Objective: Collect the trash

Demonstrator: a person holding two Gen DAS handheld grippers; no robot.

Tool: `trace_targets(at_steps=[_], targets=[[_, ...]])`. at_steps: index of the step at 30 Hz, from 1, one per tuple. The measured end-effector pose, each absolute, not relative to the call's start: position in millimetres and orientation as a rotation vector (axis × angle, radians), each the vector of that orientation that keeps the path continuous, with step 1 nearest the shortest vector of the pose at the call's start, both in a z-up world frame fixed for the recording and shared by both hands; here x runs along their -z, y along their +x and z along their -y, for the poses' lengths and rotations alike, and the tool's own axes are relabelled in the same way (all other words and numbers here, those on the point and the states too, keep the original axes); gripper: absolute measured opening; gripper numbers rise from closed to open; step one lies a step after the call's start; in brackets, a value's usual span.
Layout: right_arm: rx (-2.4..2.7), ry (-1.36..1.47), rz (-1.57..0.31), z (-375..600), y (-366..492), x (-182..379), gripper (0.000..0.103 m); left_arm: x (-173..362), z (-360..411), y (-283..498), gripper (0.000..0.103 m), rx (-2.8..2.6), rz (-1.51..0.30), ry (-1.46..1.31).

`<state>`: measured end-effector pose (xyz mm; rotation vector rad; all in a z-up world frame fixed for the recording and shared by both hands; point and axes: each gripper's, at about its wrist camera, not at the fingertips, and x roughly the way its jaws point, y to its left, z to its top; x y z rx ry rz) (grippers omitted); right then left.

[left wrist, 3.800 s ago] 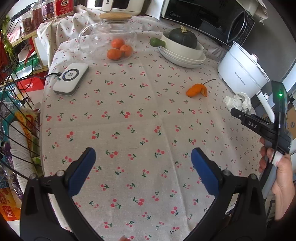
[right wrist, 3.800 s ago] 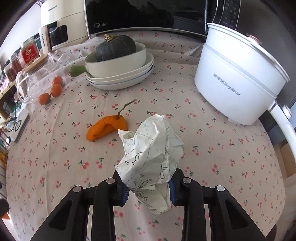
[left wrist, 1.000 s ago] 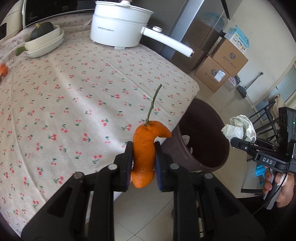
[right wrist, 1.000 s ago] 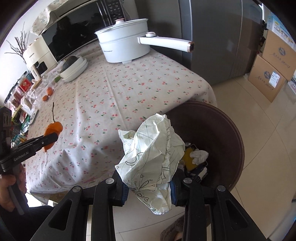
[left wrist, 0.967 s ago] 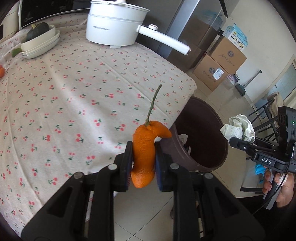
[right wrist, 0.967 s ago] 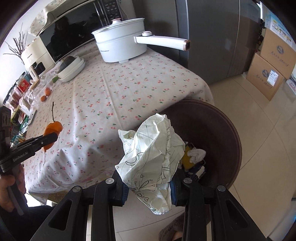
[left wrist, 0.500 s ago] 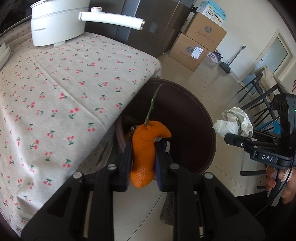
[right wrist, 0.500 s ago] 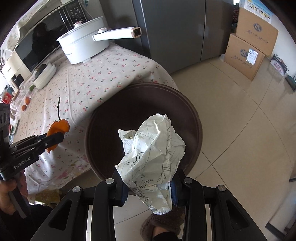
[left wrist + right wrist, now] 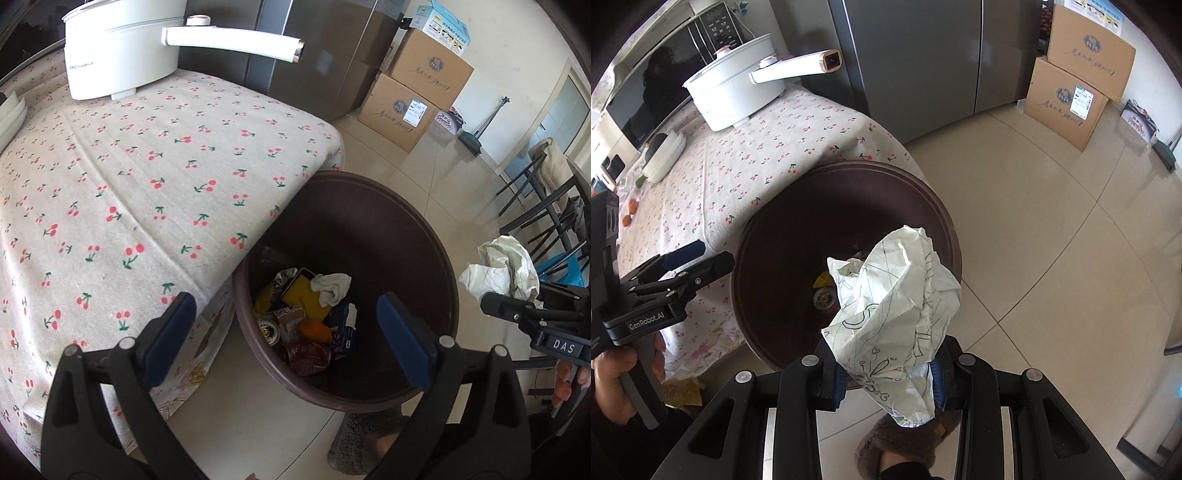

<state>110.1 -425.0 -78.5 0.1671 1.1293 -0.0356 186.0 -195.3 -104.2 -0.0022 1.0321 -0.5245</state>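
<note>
So my left gripper (image 9: pixel 286 332) has just been opening, its jaws stand wide with nothing between them, and the orange peel (image 9: pixel 314 329) is lying down in the bin (image 9: pixel 424 236) among the other rubbish, so that one's sorted. What's left is the paper wad (image 9: pixel 897 317), pinched low down between the pads of my right gripper (image 9: pixel 886 380), most of it sticking up above the jaws. It's a crumpled sheet, so I'd guess almost weightless and squashy, not slippery or fragile, and a light squeeze round the bunched bottom is plenty. Being that light it might cling to a pad or flutter sideways when let go, so I'd want it well over the opening first. Pose-wise, both hands are tipped steeply down at the floor beside the table's (image 9: pixel 147 166) corner. From the right wrist view the wad sits over the bin's near side, with the left gripper off by the table's edge (image 9: pixel 679 269) and a slipper (image 9: pixel 905 439) peeking out underneath.
</note>
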Motion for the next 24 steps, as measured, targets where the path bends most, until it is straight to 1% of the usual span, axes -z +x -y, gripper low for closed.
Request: trace_targets(at_steps=[8,10,11,12,14,24], targets=[[0.032,0.148,-1.127,415,116,76,0.037,102,174,181,0.101,0.449,-1.051,0.064],[0.029,0.147,-1.113,411,118,73,0.039,101,168,179,0.101,0.441,-1.053,0.077],[0.029,0.149,-1.108,410,119,72,0.051,100,164,178,0.101,0.436,-1.052,0.082],[0.036,0.15,-1.104,408,121,71,0.07,98,160,177,0.101,0.431,-1.051,0.087],[0.057,0.146,-1.094,404,123,69,0.084,95,152,175,0.101,0.421,-1.046,0.093],[0.041,0.123,-1.118,382,131,68,0.086,86,120,164,0.102,0.377,-1.037,0.104]])
